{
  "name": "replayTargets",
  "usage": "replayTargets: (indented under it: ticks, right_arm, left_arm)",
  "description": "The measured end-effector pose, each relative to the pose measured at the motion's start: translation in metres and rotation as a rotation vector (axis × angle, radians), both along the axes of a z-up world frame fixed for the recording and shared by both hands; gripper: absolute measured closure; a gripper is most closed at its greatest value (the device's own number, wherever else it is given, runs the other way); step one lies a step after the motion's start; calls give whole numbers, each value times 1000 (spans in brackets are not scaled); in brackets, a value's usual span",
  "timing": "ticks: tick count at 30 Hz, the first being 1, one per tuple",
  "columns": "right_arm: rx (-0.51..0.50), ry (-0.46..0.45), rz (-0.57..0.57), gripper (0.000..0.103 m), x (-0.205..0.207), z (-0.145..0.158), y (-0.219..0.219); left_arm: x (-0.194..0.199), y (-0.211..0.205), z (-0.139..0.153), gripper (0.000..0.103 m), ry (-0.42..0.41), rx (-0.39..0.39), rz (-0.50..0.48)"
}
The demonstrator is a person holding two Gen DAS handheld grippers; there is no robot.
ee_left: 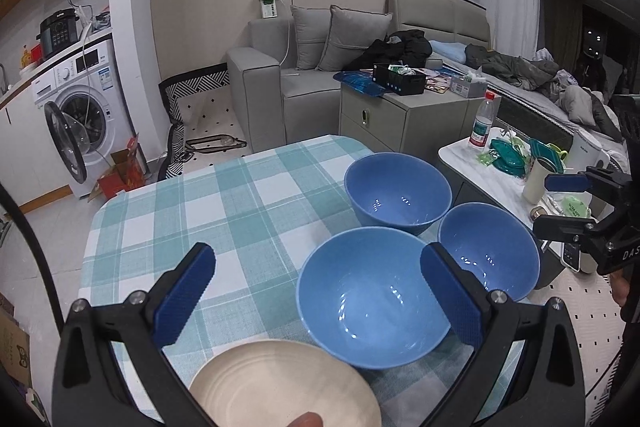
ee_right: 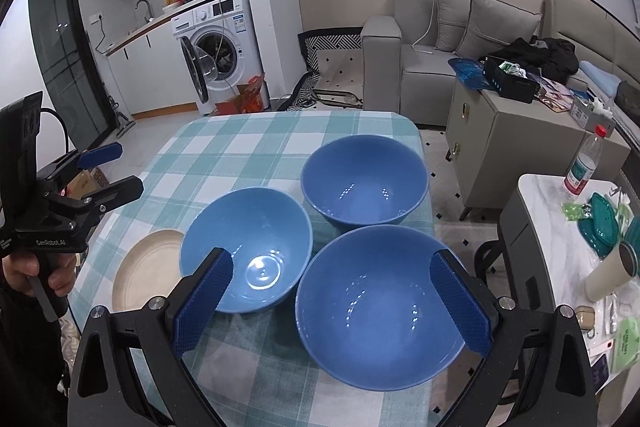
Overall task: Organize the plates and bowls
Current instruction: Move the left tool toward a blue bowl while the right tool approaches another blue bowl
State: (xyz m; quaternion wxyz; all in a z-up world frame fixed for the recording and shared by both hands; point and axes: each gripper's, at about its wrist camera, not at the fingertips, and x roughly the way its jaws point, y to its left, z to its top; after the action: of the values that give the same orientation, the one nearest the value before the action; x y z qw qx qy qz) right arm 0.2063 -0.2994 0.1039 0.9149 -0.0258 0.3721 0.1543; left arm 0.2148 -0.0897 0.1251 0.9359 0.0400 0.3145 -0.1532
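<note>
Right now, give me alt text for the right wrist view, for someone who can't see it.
Three empty blue bowls cluster on a teal checked tablecloth, with a cream plate at their left. The open right tool frames the nearest bowl; the left tool is open at the left edge.

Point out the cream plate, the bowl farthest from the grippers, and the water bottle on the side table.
cream plate (ee_right: 138, 273): right wrist view, on its ridged inner face.
far blue bowl (ee_right: 362, 183): right wrist view, on its inside.
water bottle (ee_left: 482, 126): left wrist view, on its label.
</note>
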Motion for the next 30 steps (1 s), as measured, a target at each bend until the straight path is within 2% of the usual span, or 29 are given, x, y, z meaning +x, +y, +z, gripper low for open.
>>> replayTargets:
  ticks: [12, 30]
  right_arm:
    - [21, 7, -44, 2, 31, 6, -22]
    - [45, 68, -94, 2, 87, -10, -34]
  left_arm:
    - [41, -21, 6, 0, 17, -4, -16]
    - [90, -45, -17, 0, 75, 18, -42]
